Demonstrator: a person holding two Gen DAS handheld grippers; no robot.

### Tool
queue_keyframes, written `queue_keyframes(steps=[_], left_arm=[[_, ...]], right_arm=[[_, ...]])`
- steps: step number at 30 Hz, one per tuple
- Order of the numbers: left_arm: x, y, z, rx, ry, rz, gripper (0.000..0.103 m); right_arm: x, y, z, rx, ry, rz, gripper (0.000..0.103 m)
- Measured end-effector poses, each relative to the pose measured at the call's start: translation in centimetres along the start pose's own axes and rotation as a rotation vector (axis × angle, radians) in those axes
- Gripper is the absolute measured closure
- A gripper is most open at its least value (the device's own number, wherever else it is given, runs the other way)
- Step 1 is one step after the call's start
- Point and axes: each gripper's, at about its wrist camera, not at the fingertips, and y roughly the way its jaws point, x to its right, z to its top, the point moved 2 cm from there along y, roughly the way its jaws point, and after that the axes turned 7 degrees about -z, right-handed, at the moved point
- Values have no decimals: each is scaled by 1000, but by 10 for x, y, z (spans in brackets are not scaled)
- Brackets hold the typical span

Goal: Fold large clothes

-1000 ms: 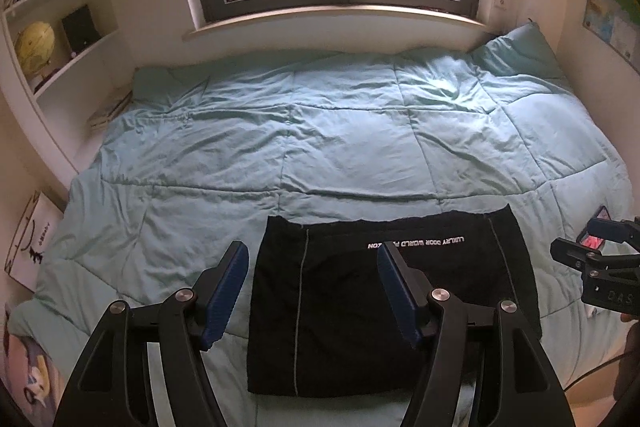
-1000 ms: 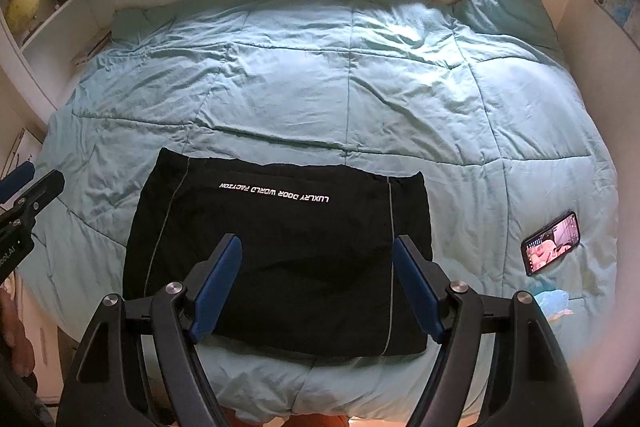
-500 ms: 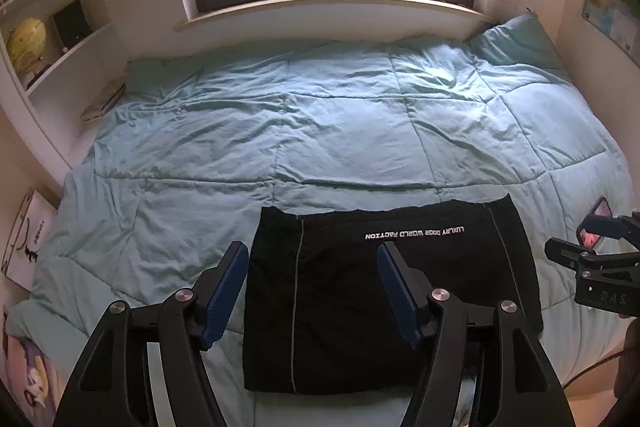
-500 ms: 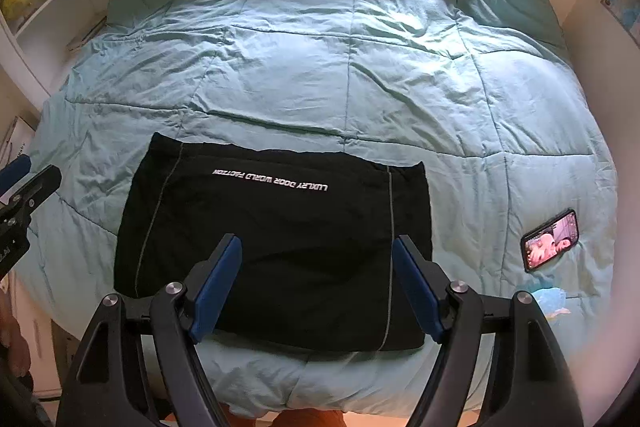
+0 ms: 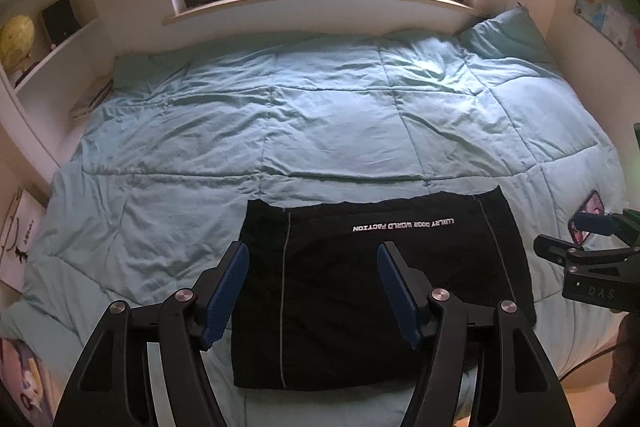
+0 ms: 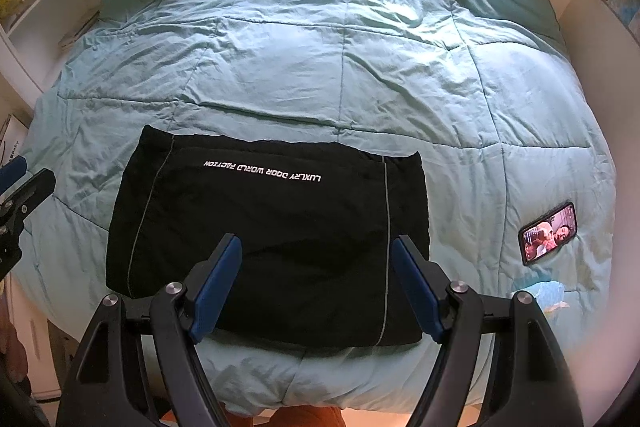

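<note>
At near edge of bed (image 6: 440, 75), folded black garment (image 6: 272, 235) lies flat on the teal quilt, a rough rectangle. Its front edge is partly hidden behind gripper arms in both views. White lettering reads upside down near the far edge; thin pale stripes run down each side. Garment type not discernible. Left gripper (image 5: 312, 287) hangs above it, jaws apart, nothing between them. Right gripper (image 6: 316, 279) likewise: spread, empty. Phone (image 6: 549, 233) on the quilt, right of garment, apart from it, screen lit.

Garment (image 6: 272, 239) on quilt (image 6: 360, 67) — phone (image 6: 548, 233) right.
</note>
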Motion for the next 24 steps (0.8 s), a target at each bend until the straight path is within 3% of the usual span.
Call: queue_keyframes(steps=[24], left_arm=[[-9,2,-5,0,-24,47,35]], right_arm=[[-7,8,-7,-20,-22,0,24]])
